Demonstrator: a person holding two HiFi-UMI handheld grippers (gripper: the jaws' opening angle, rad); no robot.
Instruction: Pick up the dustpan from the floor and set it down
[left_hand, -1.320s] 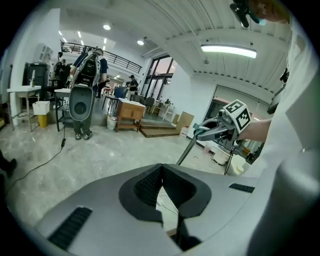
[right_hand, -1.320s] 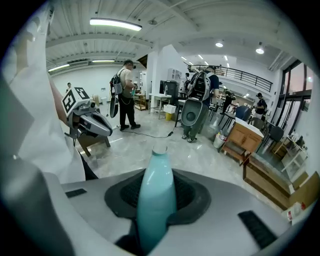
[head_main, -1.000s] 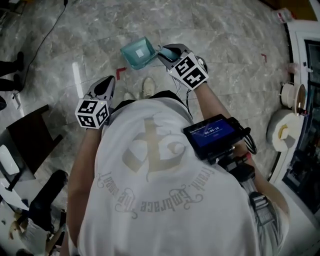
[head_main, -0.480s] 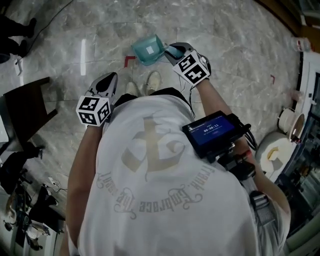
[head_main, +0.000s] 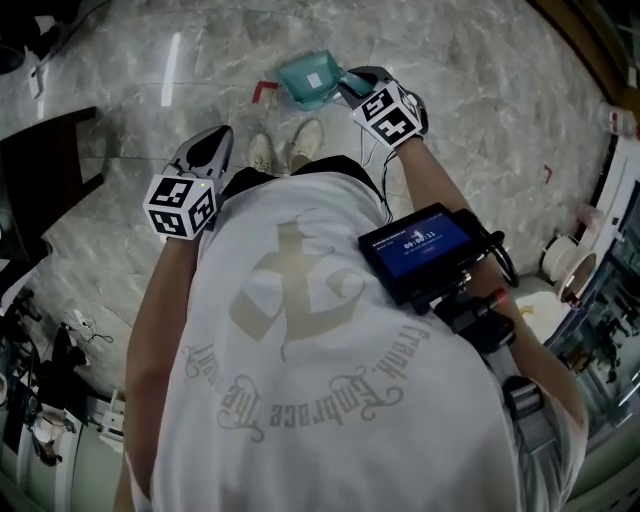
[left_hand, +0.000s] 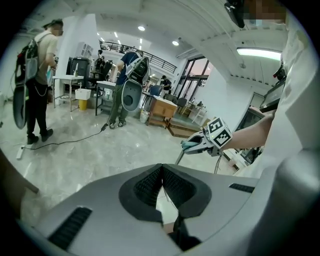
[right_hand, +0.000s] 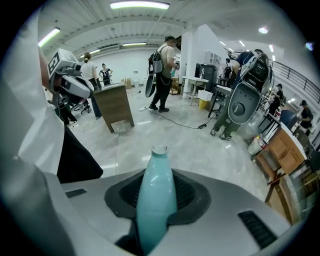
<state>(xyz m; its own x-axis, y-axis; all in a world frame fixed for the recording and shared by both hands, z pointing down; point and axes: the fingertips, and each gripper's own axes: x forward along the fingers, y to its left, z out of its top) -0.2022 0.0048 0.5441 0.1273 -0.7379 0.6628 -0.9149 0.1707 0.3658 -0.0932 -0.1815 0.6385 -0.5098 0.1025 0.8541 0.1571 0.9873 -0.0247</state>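
The teal dustpan (head_main: 310, 78) hangs above the marble floor in front of the person's shoes. Its teal handle (right_hand: 156, 197) runs up between the jaws of my right gripper (head_main: 352, 84), which is shut on it; in that gripper's own view the pan end is hidden. My left gripper (head_main: 207, 152) is held out lower at the left, apart from the dustpan, its jaws closed together with nothing in them. In the left gripper view the right gripper (left_hand: 196, 144) shows at mid-right, gripping the teal handle (left_hand: 190, 144).
A red tape mark (head_main: 262, 90) lies on the floor beside the dustpan. A dark wooden table (head_main: 45, 170) stands at the left, white equipment (head_main: 570, 265) at the right. Several people (right_hand: 162, 72) stand farther off, with a cable (right_hand: 180, 122) on the floor.
The floor has slid past in the head view as the person turned. The right gripper has kept the dustpan held out in front. The left gripper has stayed in its place.
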